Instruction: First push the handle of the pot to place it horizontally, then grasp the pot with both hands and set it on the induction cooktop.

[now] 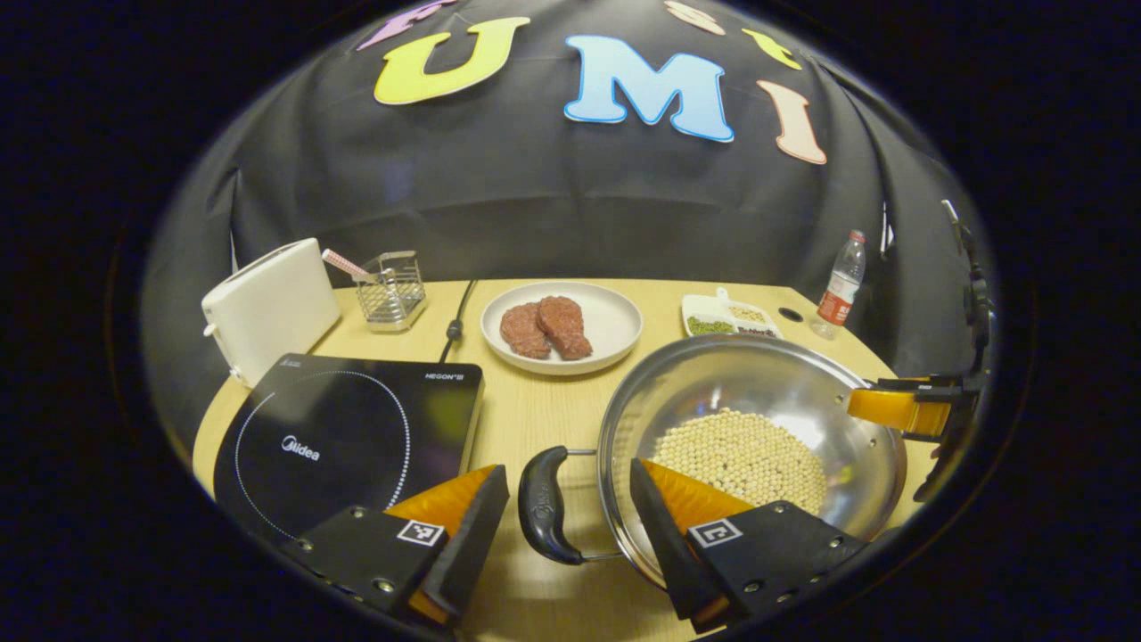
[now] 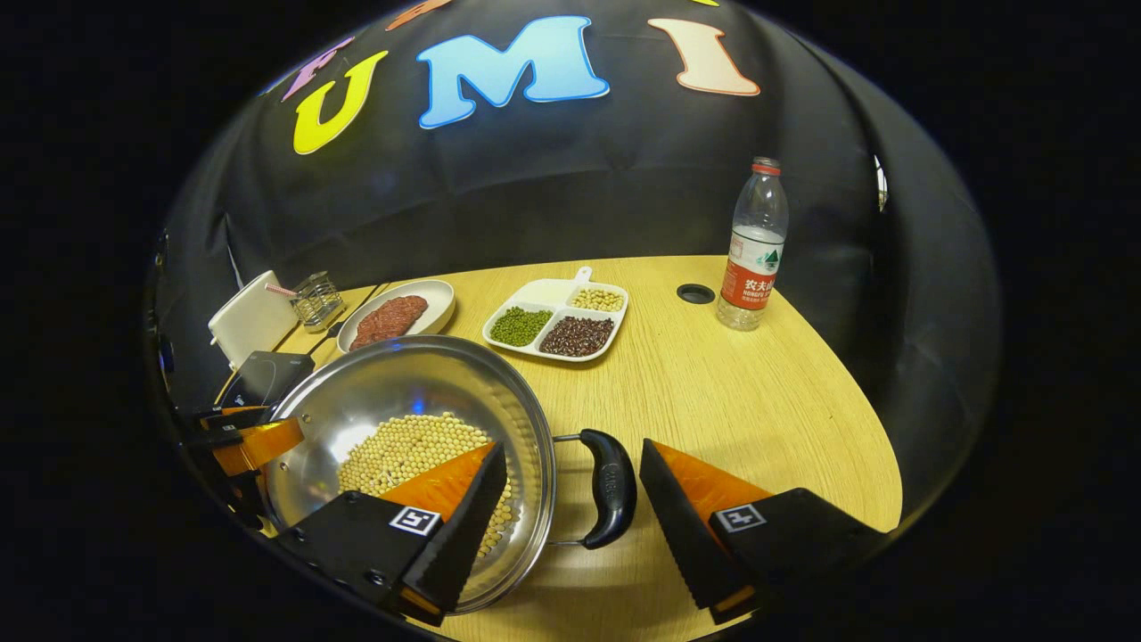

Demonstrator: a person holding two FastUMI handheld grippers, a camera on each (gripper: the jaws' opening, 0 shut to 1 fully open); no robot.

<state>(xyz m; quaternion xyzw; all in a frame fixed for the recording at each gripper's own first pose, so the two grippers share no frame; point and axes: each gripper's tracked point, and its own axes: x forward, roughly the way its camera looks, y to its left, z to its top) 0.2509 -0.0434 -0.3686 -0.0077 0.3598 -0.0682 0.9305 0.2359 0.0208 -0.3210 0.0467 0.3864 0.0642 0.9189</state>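
Observation:
A steel pot (image 1: pixel 784 392) holding soybeans (image 1: pixel 744 455) sits on the wooden table, right of the black induction cooktop (image 1: pixel 348 437). Its near black handle (image 1: pixel 545 504) lies between the fingers of my open left gripper (image 1: pixel 569 468), with gaps on both sides; one finger reaches over the pot's rim. In the right gripper view the pot (image 2: pixel 419 392) is at the left, and its other black handle (image 2: pixel 608 486) lies between the fingers of my open right gripper (image 2: pixel 571 448), untouched. Each gripper also appears at the pot's far side: the right gripper (image 1: pixel 909 410) and the left gripper (image 2: pixel 241 441).
Behind the cooktop stand a white toaster (image 1: pixel 267 308) and a wire utensil rack (image 1: pixel 389 290). A plate of raw meat (image 1: pixel 562 325), a divided tray of beans (image 2: pixel 557 325) and a water bottle (image 2: pixel 753 245) stand farther back. A cable (image 1: pixel 456 321) runs beside the plate.

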